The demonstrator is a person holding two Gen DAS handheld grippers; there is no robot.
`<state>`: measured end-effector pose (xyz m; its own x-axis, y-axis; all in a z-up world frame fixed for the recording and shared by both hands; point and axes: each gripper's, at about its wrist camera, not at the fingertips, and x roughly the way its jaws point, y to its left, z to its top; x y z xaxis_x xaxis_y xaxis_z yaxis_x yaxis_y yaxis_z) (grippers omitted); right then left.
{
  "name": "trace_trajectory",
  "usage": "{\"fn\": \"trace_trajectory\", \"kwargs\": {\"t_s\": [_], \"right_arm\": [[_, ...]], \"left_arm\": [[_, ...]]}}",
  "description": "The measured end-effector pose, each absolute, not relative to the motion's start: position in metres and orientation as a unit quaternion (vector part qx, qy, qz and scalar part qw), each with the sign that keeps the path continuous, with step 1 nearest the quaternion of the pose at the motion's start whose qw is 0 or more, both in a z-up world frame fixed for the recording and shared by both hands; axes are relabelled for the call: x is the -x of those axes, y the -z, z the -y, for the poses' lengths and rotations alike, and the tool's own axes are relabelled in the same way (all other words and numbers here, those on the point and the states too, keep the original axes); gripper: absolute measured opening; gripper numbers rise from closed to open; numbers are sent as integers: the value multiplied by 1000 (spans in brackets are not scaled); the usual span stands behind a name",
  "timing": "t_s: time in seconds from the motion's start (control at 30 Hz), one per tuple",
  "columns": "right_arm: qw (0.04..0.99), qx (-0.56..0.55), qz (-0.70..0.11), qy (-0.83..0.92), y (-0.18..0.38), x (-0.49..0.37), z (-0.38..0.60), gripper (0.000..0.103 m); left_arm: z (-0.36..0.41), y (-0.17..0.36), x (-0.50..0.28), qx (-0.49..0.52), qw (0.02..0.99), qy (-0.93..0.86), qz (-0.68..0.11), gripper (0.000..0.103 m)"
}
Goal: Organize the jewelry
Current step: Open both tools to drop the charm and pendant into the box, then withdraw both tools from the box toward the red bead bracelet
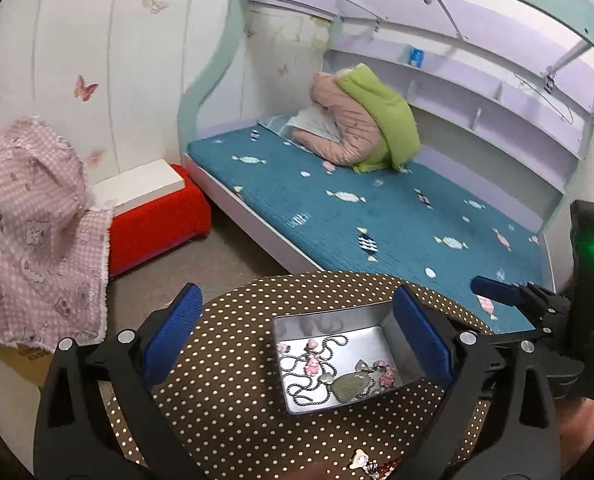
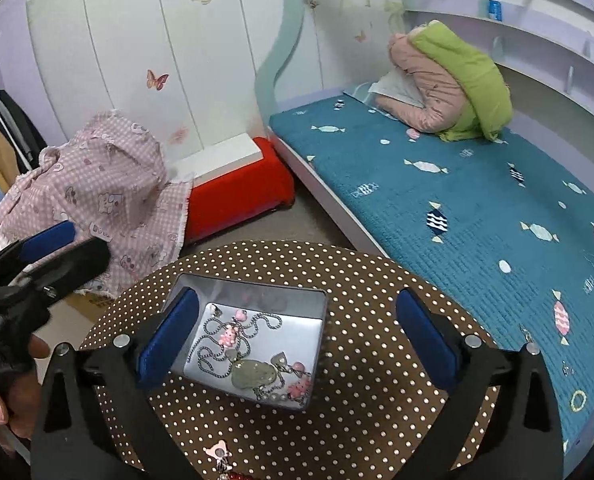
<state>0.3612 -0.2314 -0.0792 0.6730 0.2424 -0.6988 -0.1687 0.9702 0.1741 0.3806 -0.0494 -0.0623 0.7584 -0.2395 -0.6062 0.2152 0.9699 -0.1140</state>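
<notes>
Nearest my lenses, at 6 o'clock on the dotted stool (image 2: 377,320), lies a loose charm (image 2: 218,453) with a pink bear-shaped head and something red trailing below it, cut off by the frame edge. My left gripper (image 1: 297,336) and right gripper (image 2: 297,340) both hang with jaws spread wide, holding nothing. The tin (image 1: 339,360) sits ahead at 12 o'clock of the charm, already holding a tangled chain (image 1: 305,384), pink bears and a grey stone pendant (image 2: 253,374). In the right view the charm lies below and slightly left of centre between the fingers, behind the tips, its long axis running roughly toward me. I judge the right gripper nearer; it would need to pull back and dip to straddle the charm.
</notes>
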Motion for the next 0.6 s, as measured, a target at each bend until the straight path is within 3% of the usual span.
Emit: {"fn": "trace_trajectory", "kwargs": {"t_s": [0.6], "right_arm": [[934,-54,-333,-118,42,-305,243,95]], "left_arm": [[30,47,-306,9,958,85,-275,98]]}}
